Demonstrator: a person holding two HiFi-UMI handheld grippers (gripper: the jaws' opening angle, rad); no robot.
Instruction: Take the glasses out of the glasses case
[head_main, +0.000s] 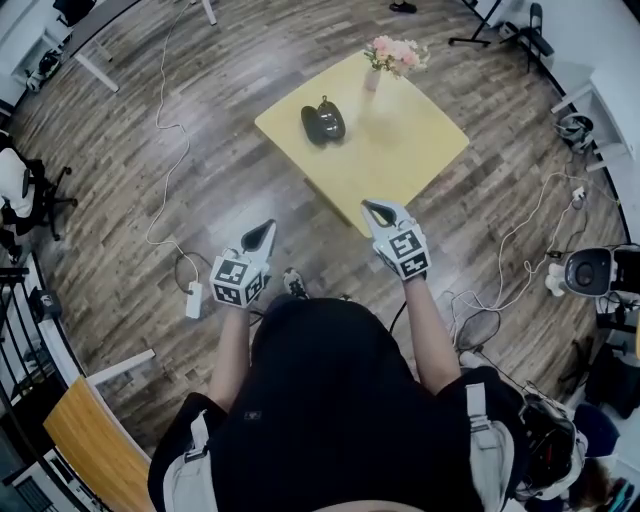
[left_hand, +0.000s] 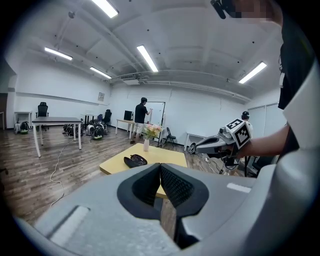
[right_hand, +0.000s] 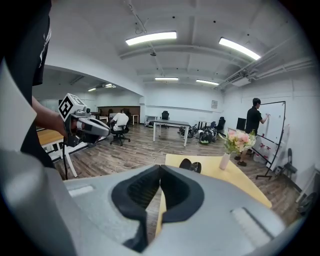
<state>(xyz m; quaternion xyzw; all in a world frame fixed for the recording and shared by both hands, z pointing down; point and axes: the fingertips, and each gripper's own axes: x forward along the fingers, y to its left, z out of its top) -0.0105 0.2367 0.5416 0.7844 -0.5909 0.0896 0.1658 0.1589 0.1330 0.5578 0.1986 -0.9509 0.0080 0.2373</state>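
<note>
The table (head_main: 420, 150) is yellow, the glasses case (head_main: 323, 122) black, the flowers (head_main: 397, 52) pink, the vase (head_main: 371, 80) white, the floor (head_main: 150, 200) streaky brown wood-grain.

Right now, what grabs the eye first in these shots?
The bright yellow square table stands alone on the dark wood floor, with a black oval glasses case near its middle and a small vase of pink flowers at its far corner. Nearer the person, the left hand-held gripper and right hand-held gripper are held well short of the case, jaws together, holding nothing.
</note>
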